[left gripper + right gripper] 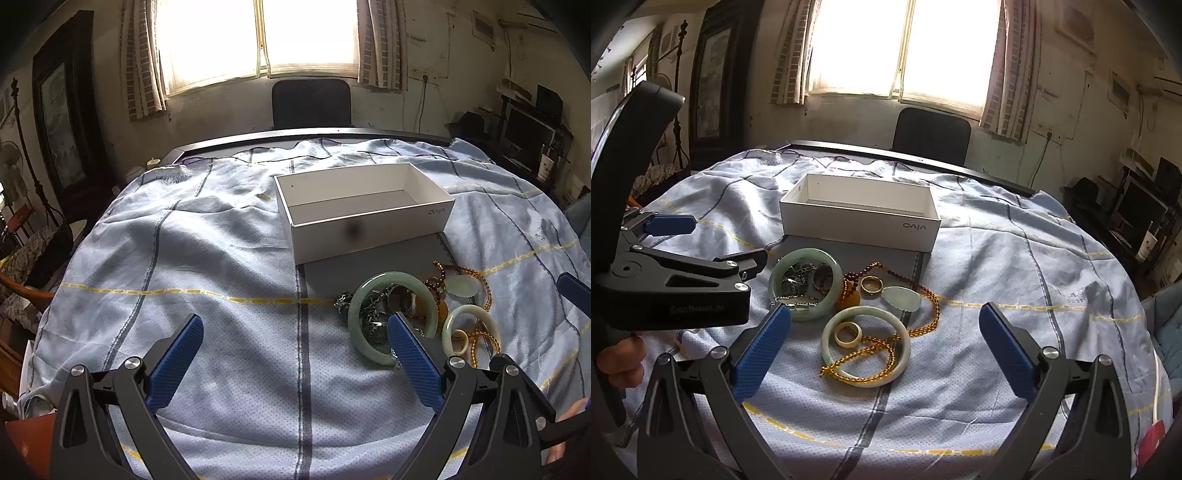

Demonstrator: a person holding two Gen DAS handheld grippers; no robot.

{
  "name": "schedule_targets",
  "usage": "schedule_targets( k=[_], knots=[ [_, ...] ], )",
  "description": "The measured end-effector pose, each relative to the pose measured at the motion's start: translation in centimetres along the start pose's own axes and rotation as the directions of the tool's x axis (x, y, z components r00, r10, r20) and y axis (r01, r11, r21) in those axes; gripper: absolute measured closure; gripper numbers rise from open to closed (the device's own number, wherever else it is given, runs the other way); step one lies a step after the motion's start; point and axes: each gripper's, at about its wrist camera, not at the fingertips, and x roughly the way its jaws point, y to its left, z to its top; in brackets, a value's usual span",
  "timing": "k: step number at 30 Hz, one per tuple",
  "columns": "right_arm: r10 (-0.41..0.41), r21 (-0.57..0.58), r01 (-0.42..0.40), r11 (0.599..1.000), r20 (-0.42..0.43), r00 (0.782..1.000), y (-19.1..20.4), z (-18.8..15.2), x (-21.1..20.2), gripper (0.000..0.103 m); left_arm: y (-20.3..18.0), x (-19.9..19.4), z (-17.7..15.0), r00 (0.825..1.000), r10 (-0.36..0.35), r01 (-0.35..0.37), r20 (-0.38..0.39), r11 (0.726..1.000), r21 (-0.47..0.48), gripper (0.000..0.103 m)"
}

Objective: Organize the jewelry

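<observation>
Tongs: both my left gripper [295,332] and right gripper [884,319] stand spread wide, holding nothing.
Jewelry: heaped just before the empty white box [862,218], on the blue cloth [1015,295].
Nearest piece: pale bangle [866,346], beaded necklace [923,317] threaded across it.
Advice to myself: I'd pinch the rim where no beads cross, and lift slowly.

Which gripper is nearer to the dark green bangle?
Left. The left gripper has one finger beside the dark green bangle; the right gripper hangs open nearer the pale bangle.
</observation>
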Motion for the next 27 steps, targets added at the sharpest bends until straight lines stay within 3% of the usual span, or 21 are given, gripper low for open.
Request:
schedule_targets(
  k=[27],
  knots=[
    [0.014,0.003,-0.014,1.0,-0.031,0.999,-0.25,-0.29,0.65,0.004,0.58,0.09,-0.09,1.0,-0.006,0.006,0.004,1.0,-0.015,0.003]
  ],
)
